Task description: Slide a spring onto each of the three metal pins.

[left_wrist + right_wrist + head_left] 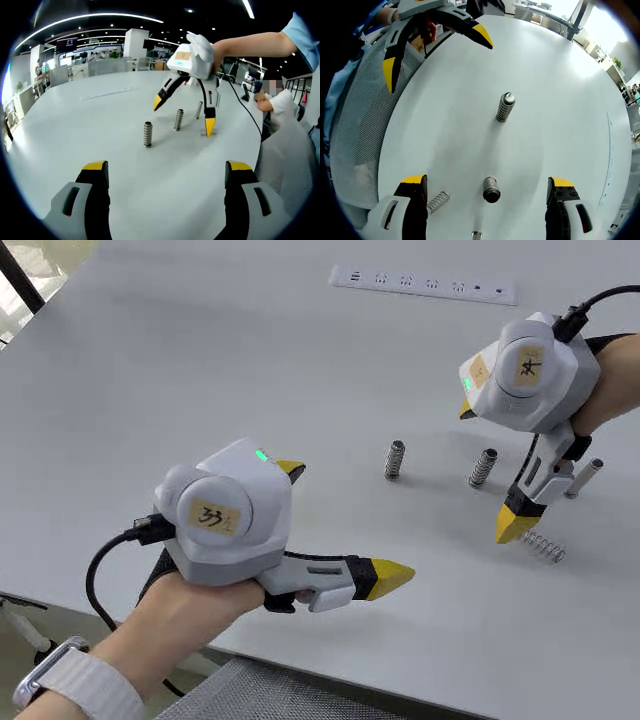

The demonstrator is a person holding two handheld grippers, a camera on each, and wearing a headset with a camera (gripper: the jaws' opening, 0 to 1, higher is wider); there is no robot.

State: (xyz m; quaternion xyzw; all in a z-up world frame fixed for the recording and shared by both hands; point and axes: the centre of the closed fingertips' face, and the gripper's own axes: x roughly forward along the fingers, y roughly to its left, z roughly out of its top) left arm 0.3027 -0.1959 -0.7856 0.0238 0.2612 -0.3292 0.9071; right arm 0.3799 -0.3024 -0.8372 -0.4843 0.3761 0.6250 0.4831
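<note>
Your left gripper (340, 522) is held level, jaws spread wide, while your right gripper (490, 468) points downward, jaws likewise apart.

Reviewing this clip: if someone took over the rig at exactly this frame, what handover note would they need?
The left gripper is open and empty, held near the table's front edge, short of the pins.
The right gripper is open and empty, over the pins, with one jaw tip low beside the loose spring, which lies flat on the table.
Done: the first sprung pin and the second sprung pin each carry a spring.
Left: the bare pin has none. Likely next step: pick up the loose spring and slide it on.
</note>
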